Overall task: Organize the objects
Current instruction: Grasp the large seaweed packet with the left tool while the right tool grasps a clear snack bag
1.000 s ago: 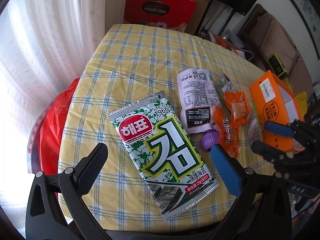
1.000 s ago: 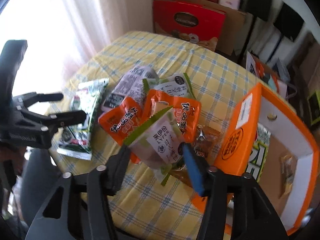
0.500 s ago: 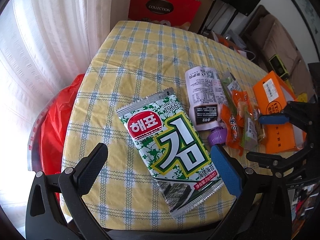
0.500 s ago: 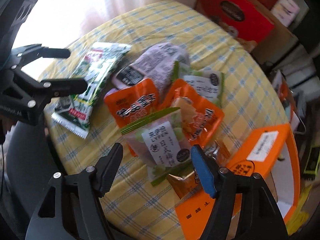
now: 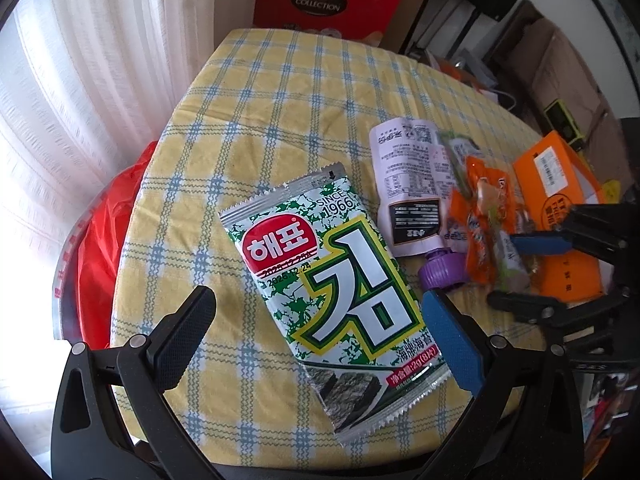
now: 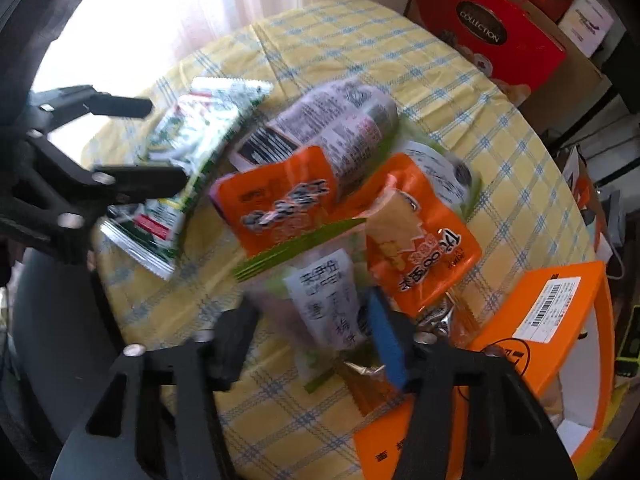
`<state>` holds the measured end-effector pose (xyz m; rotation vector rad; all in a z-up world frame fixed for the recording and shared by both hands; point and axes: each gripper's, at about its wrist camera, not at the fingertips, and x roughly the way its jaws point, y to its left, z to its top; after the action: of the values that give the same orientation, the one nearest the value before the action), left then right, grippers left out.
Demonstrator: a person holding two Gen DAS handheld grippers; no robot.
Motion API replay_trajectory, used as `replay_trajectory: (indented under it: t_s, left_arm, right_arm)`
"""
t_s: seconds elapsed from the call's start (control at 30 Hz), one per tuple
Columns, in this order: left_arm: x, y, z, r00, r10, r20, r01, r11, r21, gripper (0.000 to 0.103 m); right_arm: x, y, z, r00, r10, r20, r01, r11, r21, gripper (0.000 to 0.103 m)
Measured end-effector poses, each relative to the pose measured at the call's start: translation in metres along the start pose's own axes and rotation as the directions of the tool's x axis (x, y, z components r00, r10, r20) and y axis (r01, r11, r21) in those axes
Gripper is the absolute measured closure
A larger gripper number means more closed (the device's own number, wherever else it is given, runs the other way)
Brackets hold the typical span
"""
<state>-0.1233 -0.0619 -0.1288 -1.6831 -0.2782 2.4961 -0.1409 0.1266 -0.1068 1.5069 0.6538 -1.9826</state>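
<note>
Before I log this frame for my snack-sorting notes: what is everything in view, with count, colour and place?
seaweed packet: one, green and white with a red logo, flat on the cloth between the left gripper's fingers.
spouted pouch: one, pale lilac with a purple cap, beside the seaweed packet.
orange snack packets: two, in the pile.
green-edged clear packet: one, topmost, between the right gripper's fingers.
orange box: one, open, white inside, at the table's edge.
tablecloth: one, yellow with blue checks.
red gift box: one, beyond the table.
red bag: one, below the table by the curtain.
left gripper: open, over the seaweed packet.
right gripper: jaws closing around the green-edged clear packet.
</note>
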Motion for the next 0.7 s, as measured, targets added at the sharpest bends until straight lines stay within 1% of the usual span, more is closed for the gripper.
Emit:
replay_trajectory:
  t_s: [0.03, 0.13, 0.23, 0.3, 0.37, 0.4, 0.43, 0.47, 0.5, 0.53, 0.63, 0.7]
  left_arm:
    - [0.002, -0.001, 0.000, 1.000, 0.004, -0.004, -0.004, 1.000, -0.003, 0.000]
    - [0.005, -0.006, 0.002, 1.000, 0.015, -0.006, -0.015, 1.000, -0.002, 0.000]
    - [0.008, -0.011, 0.003, 0.999, 0.037, -0.009, -0.037, 0.999, 0.008, 0.000]
    - [0.010, -0.013, 0.003, 0.998, 0.057, -0.012, -0.057, 0.998, 0.016, 0.000]
    - [0.014, -0.014, 0.002, 0.997, 0.079, -0.017, -0.078, 0.997, 0.026, 0.000]
    - [0.014, -0.015, 0.002, 0.996, 0.088, -0.013, -0.087, 0.996, 0.031, 0.000]
    - [0.015, -0.016, 0.001, 0.995, 0.096, -0.012, -0.096, 0.995, 0.037, 0.000]
    - [0.014, -0.016, 0.000, 0.995, 0.101, -0.007, -0.101, 0.994, 0.043, 0.001]
    - [0.014, -0.016, -0.001, 0.995, 0.102, -0.003, -0.102, 0.994, 0.047, 0.002]
    - [0.013, -0.015, -0.002, 0.995, 0.104, 0.003, -0.104, 0.993, 0.047, 0.004]
    - [0.008, -0.014, -0.005, 0.991, 0.129, 0.025, -0.130, 0.990, 0.057, 0.021]
    - [0.007, -0.013, -0.006, 0.992, 0.128, 0.024, -0.129, 0.989, 0.075, 0.023]
  right_arm:
    - [-0.004, 0.001, 0.001, 1.000, -0.002, 0.015, 0.002, 1.000, 0.011, 0.060]
    - [-0.012, -0.002, -0.003, 0.999, 0.014, 0.048, -0.016, 0.998, 0.053, 0.064]
    - [-0.014, 0.002, -0.001, 0.997, 0.037, 0.064, -0.041, 0.997, 0.066, 0.065]
    - [-0.014, 0.006, -0.003, 0.998, 0.027, 0.059, -0.030, 0.998, 0.053, 0.064]
    - [-0.013, 0.012, -0.001, 0.999, 0.010, 0.053, -0.012, 0.999, 0.036, 0.061]
    - [-0.014, 0.016, -0.004, 0.999, -0.011, 0.050, 0.010, 1.000, 0.020, 0.053]
    - [-0.014, 0.018, -0.005, 0.998, -0.041, 0.047, 0.040, 0.999, 0.002, 0.040]
    - [-0.012, 0.020, -0.006, 0.996, -0.072, 0.043, 0.073, 0.997, -0.013, 0.035]
    - [-0.011, 0.022, -0.006, 0.995, -0.089, 0.040, 0.090, 0.996, -0.027, 0.033]
    - [-0.010, 0.021, -0.007, 0.996, -0.088, 0.032, 0.089, 0.995, -0.034, 0.033]
    - [-0.005, 0.017, -0.003, 0.996, -0.092, 0.011, 0.092, 0.995, -0.038, 0.033]
    - [-0.001, 0.015, -0.001, 0.997, -0.071, -0.005, 0.071, 0.997, -0.032, 0.033]
